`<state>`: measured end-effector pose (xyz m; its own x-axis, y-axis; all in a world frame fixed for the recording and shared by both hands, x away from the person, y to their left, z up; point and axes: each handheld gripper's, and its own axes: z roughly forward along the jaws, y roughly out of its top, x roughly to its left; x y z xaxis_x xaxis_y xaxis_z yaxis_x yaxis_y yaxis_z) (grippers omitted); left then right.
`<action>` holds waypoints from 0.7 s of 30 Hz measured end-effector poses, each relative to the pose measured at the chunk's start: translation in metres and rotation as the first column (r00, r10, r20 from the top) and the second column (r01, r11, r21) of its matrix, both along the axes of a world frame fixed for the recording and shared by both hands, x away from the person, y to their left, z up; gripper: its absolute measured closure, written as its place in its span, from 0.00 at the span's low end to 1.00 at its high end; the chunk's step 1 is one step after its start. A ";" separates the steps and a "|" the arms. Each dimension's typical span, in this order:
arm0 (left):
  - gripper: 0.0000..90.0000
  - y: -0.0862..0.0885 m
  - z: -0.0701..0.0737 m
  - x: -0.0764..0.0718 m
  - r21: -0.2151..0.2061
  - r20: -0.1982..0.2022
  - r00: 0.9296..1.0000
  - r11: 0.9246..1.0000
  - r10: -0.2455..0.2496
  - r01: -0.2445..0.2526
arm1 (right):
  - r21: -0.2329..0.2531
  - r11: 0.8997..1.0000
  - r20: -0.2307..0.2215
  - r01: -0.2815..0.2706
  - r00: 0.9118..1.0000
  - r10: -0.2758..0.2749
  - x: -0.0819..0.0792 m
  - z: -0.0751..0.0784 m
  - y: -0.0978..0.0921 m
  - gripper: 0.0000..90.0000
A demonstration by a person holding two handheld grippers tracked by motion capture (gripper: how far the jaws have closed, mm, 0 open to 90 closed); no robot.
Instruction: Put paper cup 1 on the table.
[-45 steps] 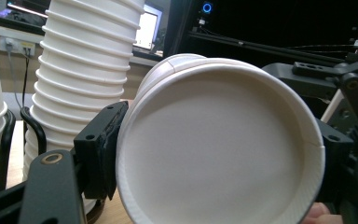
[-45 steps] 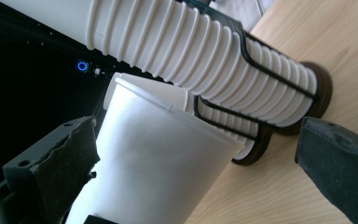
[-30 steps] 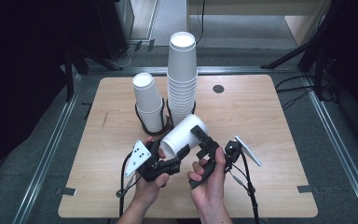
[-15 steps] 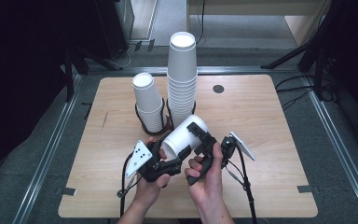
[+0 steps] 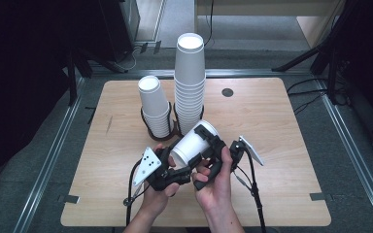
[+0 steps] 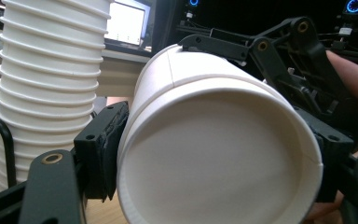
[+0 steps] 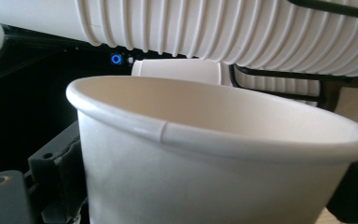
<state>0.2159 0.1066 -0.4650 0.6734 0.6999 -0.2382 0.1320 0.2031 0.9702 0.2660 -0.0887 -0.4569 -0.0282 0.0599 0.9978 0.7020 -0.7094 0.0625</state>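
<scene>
Both grippers are on one white paper cup (image 5: 190, 144), lying tilted on its side above the near middle of the wooden table (image 5: 281, 126), just in front of the two cup stacks. The left gripper (image 5: 175, 167) has its jaws clamped across the cup near the base; in the left gripper view the black pad presses flat against the wall while the closed bottom faces the camera. The right gripper (image 5: 208, 141) grips the rim end, with one jaw running over the top edge of the cup (image 6: 223, 154). In the right gripper view the open mouth (image 7: 214, 126) sits squarely between its jaws, so they look closed on it too.

It reads like a handover or a pulling-apart of nested cups, and I cannot tell which. Either way, light pressure is the thing: paper walls buckle easily, and the rim is the stiffest place to hold. If one side lets go, the other should be firm first. Any pull ought to run straight along the cup's axis, not twisting.

Behind stand the tall stack (image 5: 190, 82) and the short stack (image 5: 154, 107), each in a black wire holder (image 5: 148, 127). Keep the swing clear of them; a nudge could topple the tall one.
</scene>
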 end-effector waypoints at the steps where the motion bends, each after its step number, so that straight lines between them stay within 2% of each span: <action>1: 0.25 0.000 0.000 0.000 0.002 0.001 1.000 1.000 0.000 0.000 | 0.007 1.000 0.001 0.000 1.000 0.000 0.000 0.000 0.000 0.09; 7: 0.23 0.000 0.000 0.000 0.008 -0.007 1.000 1.000 0.000 0.000 | 0.017 1.000 0.002 0.012 1.000 -0.013 -0.001 -0.003 0.001 0.12; 11: 0.21 0.003 0.001 0.002 0.003 -0.043 0.999 1.000 -0.021 0.022 | 0.030 0.999 0.014 0.024 1.000 -0.024 -0.002 -0.004 0.000 0.15; 13: 0.13 0.003 0.002 0.003 0.003 -0.058 0.998 1.000 -0.024 0.024 | 0.034 0.999 0.031 0.040 0.999 -0.041 -0.002 -0.003 0.000 0.15; 15: 0.10 0.003 0.004 0.003 -0.002 -0.069 0.997 1.000 -0.023 0.023 | 0.036 0.997 0.041 0.063 0.997 -0.064 -0.004 -0.002 -0.002 0.15; 21: 0.08 0.005 0.005 0.003 -0.008 -0.069 0.997 1.000 -0.031 0.030 | 0.026 0.993 0.074 0.113 0.991 -0.115 -0.004 0.001 -0.009 0.15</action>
<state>0.2185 0.1116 -0.4598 0.6761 0.6774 -0.2898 0.2053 0.2045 0.9571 0.2620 -0.0974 -0.4560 -0.0979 0.0454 0.9942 0.6103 -0.7863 0.0960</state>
